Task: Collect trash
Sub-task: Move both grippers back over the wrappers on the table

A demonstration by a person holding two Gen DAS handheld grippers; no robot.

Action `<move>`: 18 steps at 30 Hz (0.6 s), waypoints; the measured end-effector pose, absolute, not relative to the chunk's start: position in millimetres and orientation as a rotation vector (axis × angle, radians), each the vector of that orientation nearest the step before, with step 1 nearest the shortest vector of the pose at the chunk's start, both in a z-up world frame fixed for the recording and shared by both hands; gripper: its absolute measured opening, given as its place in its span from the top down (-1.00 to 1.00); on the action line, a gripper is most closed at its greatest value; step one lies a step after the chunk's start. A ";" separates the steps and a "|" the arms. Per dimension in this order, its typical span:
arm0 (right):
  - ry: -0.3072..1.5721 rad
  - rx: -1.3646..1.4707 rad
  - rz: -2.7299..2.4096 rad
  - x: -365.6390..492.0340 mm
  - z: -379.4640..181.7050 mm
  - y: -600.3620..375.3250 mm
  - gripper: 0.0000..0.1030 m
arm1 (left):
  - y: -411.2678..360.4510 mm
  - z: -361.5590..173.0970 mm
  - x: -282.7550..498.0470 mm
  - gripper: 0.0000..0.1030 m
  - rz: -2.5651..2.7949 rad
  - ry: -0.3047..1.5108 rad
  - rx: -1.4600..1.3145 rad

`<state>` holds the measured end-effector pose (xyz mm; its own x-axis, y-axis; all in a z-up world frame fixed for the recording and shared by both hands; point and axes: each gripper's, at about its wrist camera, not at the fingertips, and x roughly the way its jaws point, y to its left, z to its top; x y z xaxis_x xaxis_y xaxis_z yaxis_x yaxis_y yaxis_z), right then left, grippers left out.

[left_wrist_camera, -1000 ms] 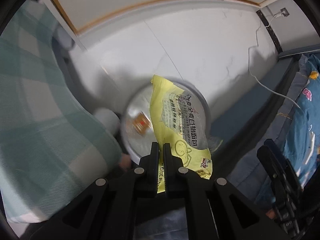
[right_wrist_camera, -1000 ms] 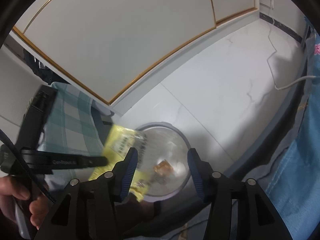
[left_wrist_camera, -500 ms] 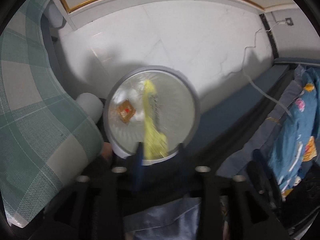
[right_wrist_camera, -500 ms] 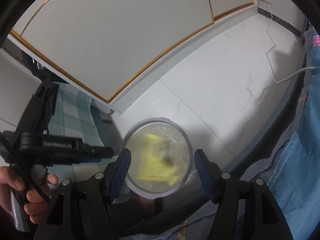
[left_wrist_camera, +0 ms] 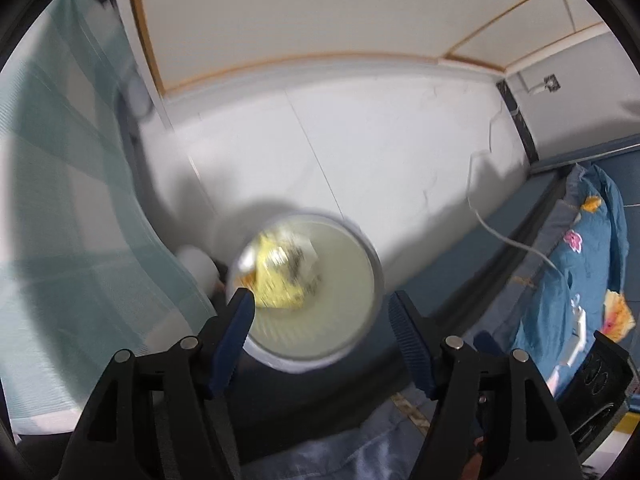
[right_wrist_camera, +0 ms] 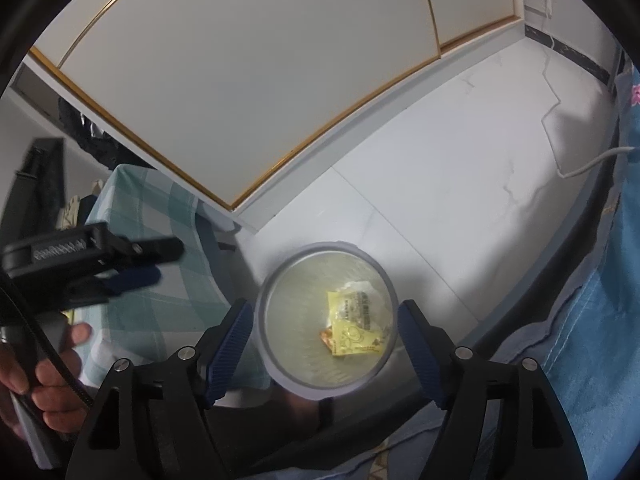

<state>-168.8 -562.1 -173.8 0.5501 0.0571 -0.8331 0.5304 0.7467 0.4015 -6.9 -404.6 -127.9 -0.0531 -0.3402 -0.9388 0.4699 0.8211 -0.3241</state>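
Observation:
A yellow snack wrapper [right_wrist_camera: 354,330] lies at the bottom of a round grey bin [right_wrist_camera: 276,374] on the white floor, beside a small orange wrapper [right_wrist_camera: 326,336]. The left wrist view shows the same wrapper [left_wrist_camera: 280,276] blurred inside the bin [left_wrist_camera: 370,320]. My left gripper [left_wrist_camera: 322,324] is open and empty above the bin; it also shows at the left of the right wrist view [right_wrist_camera: 132,268], held by a hand. My right gripper [right_wrist_camera: 326,344] is open and empty, straddling the bin from above.
A teal checked cloth [right_wrist_camera: 160,248] covers furniture left of the bin. Blue floral bedding [left_wrist_camera: 584,280] lies to the right. A white cable [right_wrist_camera: 560,152] runs over the floor from a wall socket. White sliding doors with gold trim [right_wrist_camera: 248,80] stand behind.
My left gripper opened and let go of the yellow wrapper, which dropped into the bin. The left gripper then pulled back to the left and its view tilted up.

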 end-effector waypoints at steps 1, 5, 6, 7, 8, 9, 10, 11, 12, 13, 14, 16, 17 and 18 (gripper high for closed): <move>0.960 0.698 -0.298 -168.6 -172.7 -561.6 -0.49 | -404.6 -123.2 -5.9 -0.28 -0.661 1.462 0.110; 0.940 0.722 -0.259 -166.7 -163.5 -559.3 -0.49 | -391.2 -99.2 -4.2 -0.28 -0.674 1.389 0.038; 0.929 0.726 -0.248 -166.0 -159.9 -558.6 -0.49 | -387.2 -96.6 -3.8 -0.28 -0.671 1.378 0.024; 0.921 0.725 -0.244 -165.2 -156.5 -557.8 -0.49 | -380.3 -91.7 -2.7 -0.28 -0.664 1.359 0.003; 0.912 0.720 -0.244 -164.0 -152.8 -556.1 -0.49 | -373.2 -86.3 -1.3 -0.28 -0.659 1.337 -0.015; 0.902 0.711 -0.244 -162.4 -148.2 -554.2 -0.49 | -363.3 -79.0 0.7 -0.28 -0.647 1.303 -0.032; 0.890 0.702 -0.240 -160.2 -143.1 -551.8 -0.49 | -356.4 -73.1 1.9 -0.28 -0.636 1.275 -0.041; 0.875 0.696 -0.233 -157.7 -137.6 -549.2 -0.49 | -346.4 -63.9 3.7 -0.28 -0.621 1.232 -0.048; 0.861 0.692 -0.224 -154.9 -131.6 -546.2 -0.50 | -341.2 -57.8 4.5 -0.28 -0.611 1.207 -0.050; 0.851 0.688 -0.218 -152.5 -126.9 -543.9 -0.50 | -331.6 -48.9 6.1 -0.28 -0.594 1.169 -0.053; 0.834 0.681 -0.206 -148.3 -119.1 -539.4 -0.52 | -323.1 -40.8 7.7 -0.28 -0.579 1.135 -0.052; 0.802 0.665 -0.180 -140.5 -104.8 -531.0 -0.52 | -306.3 -26.0 11.4 -0.28 -0.543 1.078 -0.055; 0.789 0.655 -0.169 -136.3 -98.3 -526.6 -0.53 | -296.0 -18.1 13.7 -0.29 -0.528 1.049 -0.063; 0.765 0.638 -0.150 -130.9 -87.3 -519.3 -0.55 | -288.6 -13.7 15.4 -0.29 -0.517 1.036 -0.068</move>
<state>-130.9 -519.3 -87.3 0.7209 0.0988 -0.6859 0.3498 0.8026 0.4832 15.4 -288.6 -13.7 0.4010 -0.4404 -0.8033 0.3774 0.8784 -0.2932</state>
